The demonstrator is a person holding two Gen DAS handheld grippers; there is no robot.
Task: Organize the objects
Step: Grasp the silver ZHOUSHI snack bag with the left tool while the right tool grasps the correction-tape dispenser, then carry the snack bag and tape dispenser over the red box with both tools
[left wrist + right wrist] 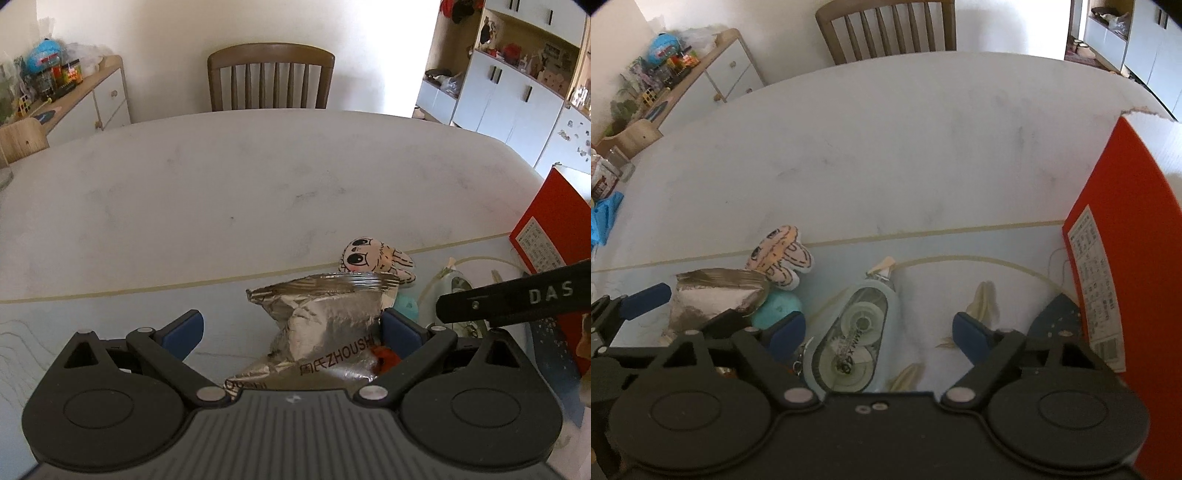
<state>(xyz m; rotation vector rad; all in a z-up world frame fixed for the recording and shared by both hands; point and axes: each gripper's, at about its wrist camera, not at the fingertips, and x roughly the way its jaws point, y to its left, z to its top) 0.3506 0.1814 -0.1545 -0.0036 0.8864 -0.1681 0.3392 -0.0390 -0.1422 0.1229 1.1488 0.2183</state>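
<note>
A crumpled silver foil snack packet [325, 325] lies on the table [258, 184] between the blue pads of the left gripper [291, 328]. Its jaws stand wide apart; the packet leans against the right pad, while the left pad is clear of it. Just beyond the packet's far edge sits a small plush rabbit [373, 258], and a teal round object [406, 308] peeks out beside the right pad.

A clear correction tape dispenser [853, 332] lies flat between the spread jaws of the right gripper [879, 332], closer to its left pad; whether either pad touches it cannot be told. To the right of this gripper a red box [1115, 240] stands upright on the table. Across the table, straight ahead of both grippers, a wooden chair [271, 75] is pushed in.
</note>
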